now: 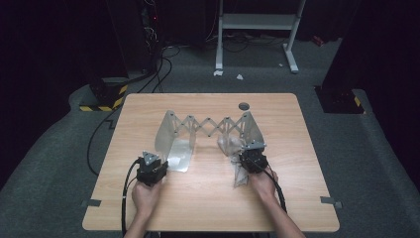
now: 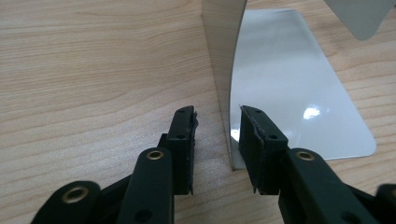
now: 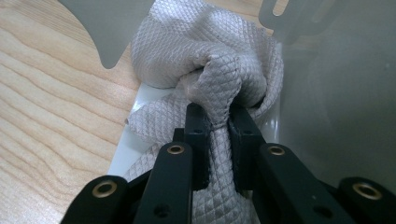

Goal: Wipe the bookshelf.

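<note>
A person stands at a light wooden table (image 1: 208,198) holding a two-jaw gripper in each hand. Across the middle of the table stretches an expandable metal rack (image 1: 208,125), a scissor lattice joining two upright end plates, each with a flat shiny foot lying on the wood. The right gripper (image 3: 218,122) is clamped on a bunched, quilted pale cloth (image 3: 205,51), which sits on the foot of the right end plate (image 1: 251,126) and trails from there toward the person. The left gripper (image 2: 217,122) straddles the near edge of the left end plate (image 2: 223,60); its jaws stand apart on either side of the thin metal, with a gap showing between the left pad and the plate, so the rack is framed but not yet pinched. The step in hand appears to be steadying the rack with the left while the right works the cloth around the rack. Next, the left likely needs to finish closing on the plate edge before the cloth is pulled. Around the table lie grey carpet (image 1: 366,163), trailing black cables (image 1: 99,134), a white stand's legs (image 1: 257,22), and dark surroundings.
</note>
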Available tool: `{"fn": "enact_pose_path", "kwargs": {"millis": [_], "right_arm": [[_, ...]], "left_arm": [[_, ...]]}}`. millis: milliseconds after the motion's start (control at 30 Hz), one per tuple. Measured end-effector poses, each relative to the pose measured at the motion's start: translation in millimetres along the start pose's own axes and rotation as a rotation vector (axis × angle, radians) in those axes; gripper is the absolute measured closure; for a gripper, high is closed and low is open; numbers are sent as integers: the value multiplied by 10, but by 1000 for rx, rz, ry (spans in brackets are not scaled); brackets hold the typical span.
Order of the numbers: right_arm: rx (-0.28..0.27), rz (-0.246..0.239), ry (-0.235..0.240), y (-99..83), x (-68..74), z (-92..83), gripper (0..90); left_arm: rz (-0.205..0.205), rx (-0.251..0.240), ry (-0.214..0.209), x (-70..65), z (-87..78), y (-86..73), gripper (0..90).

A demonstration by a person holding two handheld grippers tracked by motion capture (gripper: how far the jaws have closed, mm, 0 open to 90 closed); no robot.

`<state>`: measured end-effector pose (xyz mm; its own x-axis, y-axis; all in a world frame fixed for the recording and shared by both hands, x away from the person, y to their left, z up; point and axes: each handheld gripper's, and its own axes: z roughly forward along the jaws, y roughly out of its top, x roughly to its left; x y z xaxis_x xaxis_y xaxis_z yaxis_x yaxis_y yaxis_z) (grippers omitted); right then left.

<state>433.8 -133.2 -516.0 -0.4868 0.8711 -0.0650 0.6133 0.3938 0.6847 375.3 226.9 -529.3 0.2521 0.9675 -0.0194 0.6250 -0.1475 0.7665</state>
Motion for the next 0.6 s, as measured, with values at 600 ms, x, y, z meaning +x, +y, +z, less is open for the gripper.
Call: {"fn": "enact_pose_path", "kwargs": {"millis": [600], "right_arm": [[-19,90,0,252,94,252,800]], "left_arm": [[0,-3,-17,3,7,4,709]]}}
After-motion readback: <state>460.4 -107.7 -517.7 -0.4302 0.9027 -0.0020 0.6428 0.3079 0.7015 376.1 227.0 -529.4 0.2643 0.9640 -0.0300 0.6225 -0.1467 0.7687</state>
